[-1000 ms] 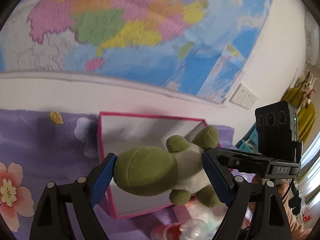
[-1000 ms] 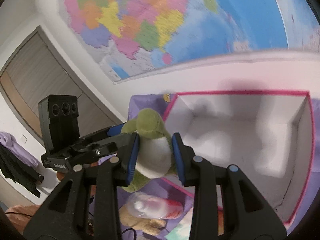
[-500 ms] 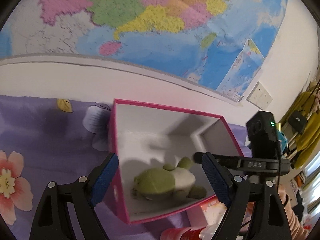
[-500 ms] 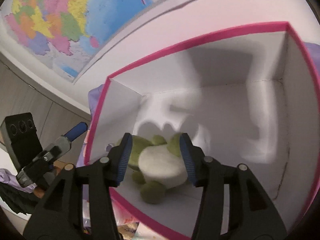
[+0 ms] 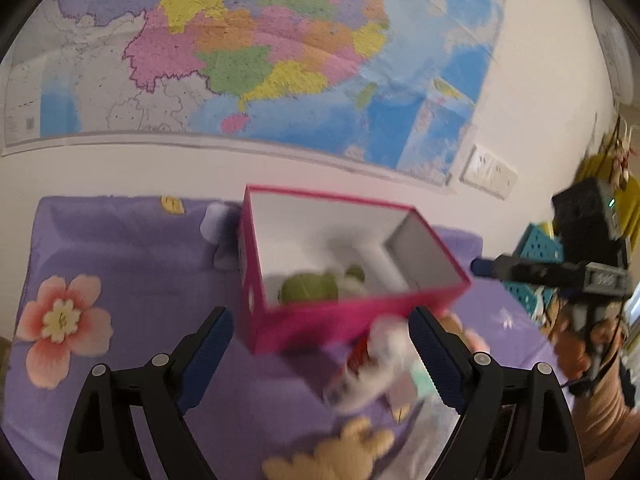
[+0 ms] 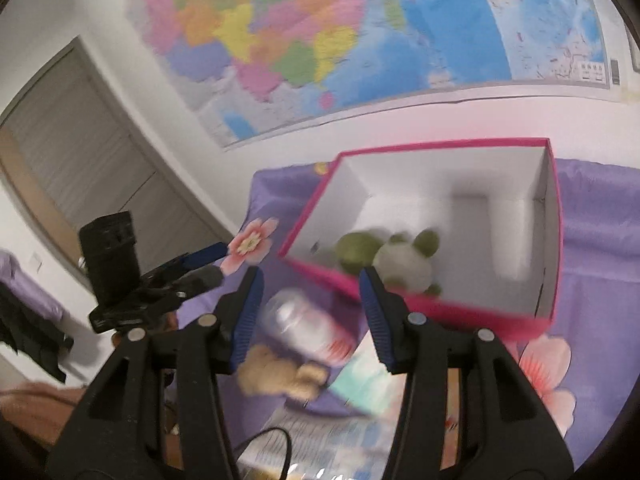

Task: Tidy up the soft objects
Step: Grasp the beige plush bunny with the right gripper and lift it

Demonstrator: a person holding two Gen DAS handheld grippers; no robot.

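**Ana:** Since the green plush turtle [image 6: 384, 254] lies on the floor of the pink-rimmed box [image 5: 352, 320], I'd judge that one placement is done and the step in hand is picking the next soft thing.

**Ben:** Agreed. Both claws look free. The left gripper [image 5: 320, 354] is spread wide with nothing between its blue pads, and the right gripper [image 6: 310, 314] is parted about as far, also holding nothing.

**Ana:** What's outside the box?

**Ben:** On the purple floral bedsheet [image 5: 132, 248], just in front of the box's near wall, there's a tan teddy bear [image 6: 276, 376], fuzzy and lumpy. Beside it lies a clear plastic bottle with a red label [image 6: 308, 330], smooth and cylindrical, and a pale mint packet [image 6: 368, 376] too blurred to name.

**Ana:** So the bear is the likely next candidate?

**Ben:** That's my guess. It would call for lowering a claw over its torso and squeezing gently; pile fabric compresses, so the pads should close well in.

**Ana:** And the box?

**Ben:** Stiff card, white inside, straight walls, open top. The turtle sits toward its near left corner, pale belly showing, so there's room beside it.
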